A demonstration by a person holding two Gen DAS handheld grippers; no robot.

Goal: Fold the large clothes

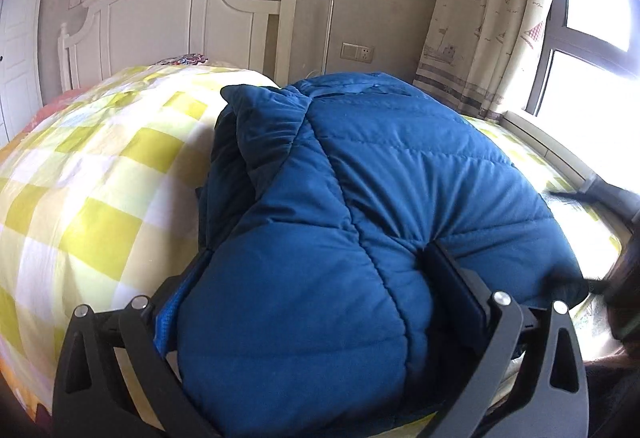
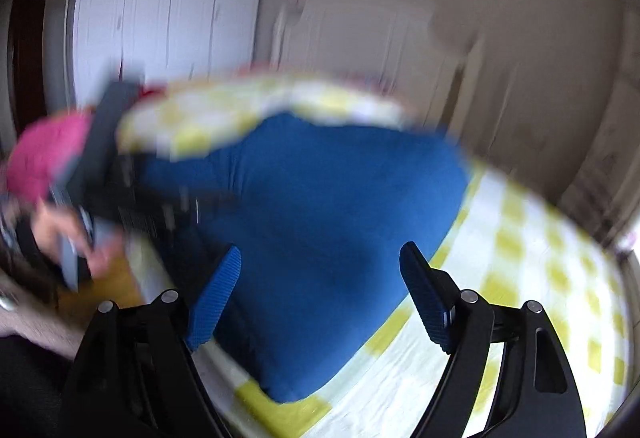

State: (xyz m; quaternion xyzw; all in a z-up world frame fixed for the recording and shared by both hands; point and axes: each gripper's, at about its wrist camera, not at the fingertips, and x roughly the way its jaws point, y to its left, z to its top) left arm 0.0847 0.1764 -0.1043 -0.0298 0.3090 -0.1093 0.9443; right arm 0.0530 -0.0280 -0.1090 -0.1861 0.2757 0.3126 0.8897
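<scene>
A blue padded jacket (image 1: 400,174) lies bunched on a bed under a yellow-and-white checked cover (image 1: 100,174). My left gripper (image 1: 312,278) is shut on a thick bulge of the jacket's near end, and its right finger (image 1: 452,274) sinks into the fabric. In the blurred right wrist view my right gripper (image 2: 320,278) stands open above the jacket (image 2: 328,222). Its blue pads (image 2: 216,298) are wide apart and press on nothing. Further left in that view, a hand (image 2: 60,234) with a pink sleeve (image 2: 44,158) holds the left gripper (image 2: 120,174).
A white headboard (image 1: 168,18) stands behind the bed, with a wall socket (image 1: 357,52) beside it. On the right a patterned curtain (image 1: 488,18) hangs by a bright window (image 1: 592,38). White wardrobe doors (image 2: 168,6) stand beyond the bed's far side.
</scene>
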